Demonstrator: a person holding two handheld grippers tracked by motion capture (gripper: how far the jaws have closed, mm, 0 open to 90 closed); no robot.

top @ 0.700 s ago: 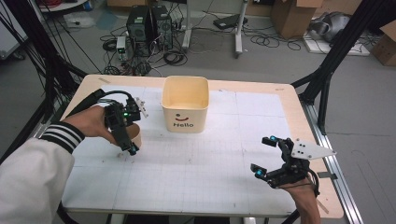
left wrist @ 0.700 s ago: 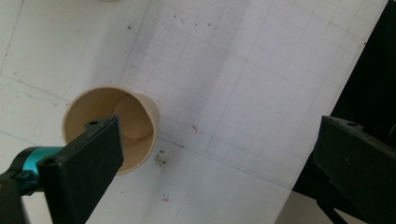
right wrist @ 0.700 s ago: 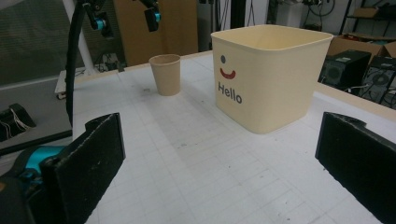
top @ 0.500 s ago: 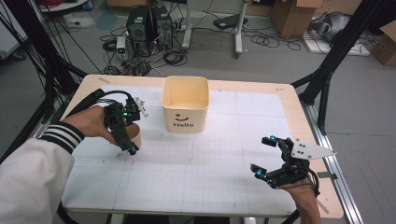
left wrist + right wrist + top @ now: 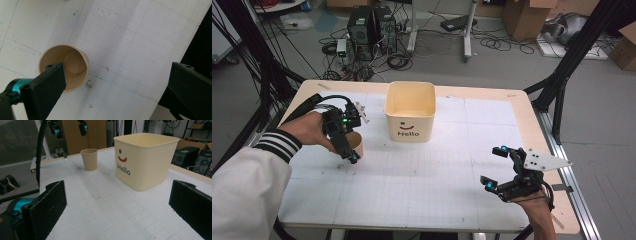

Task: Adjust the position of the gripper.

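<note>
in the high view the left gripper [image 5: 346,145] is covering most of the 1 paper cup [image 5: 357,145], so only its side is showing. in the left gripper view the cup [image 5: 63,67] is standing upright and empty on the table [image 5: 130,50], and 1 black jaw is cutting across its rim while the jaws are spreading wide above it. 1 cream bin [image 5: 410,112] marked "hello" is sitting mid-table. the right gripper [image 5: 502,167] is hanging wide open, holding nothing, well apart from both.

We see the paper cup [image 5: 356,145] standing on the table [image 5: 422,195], left of the bin [image 5: 410,118], slightly nearer.
</note>
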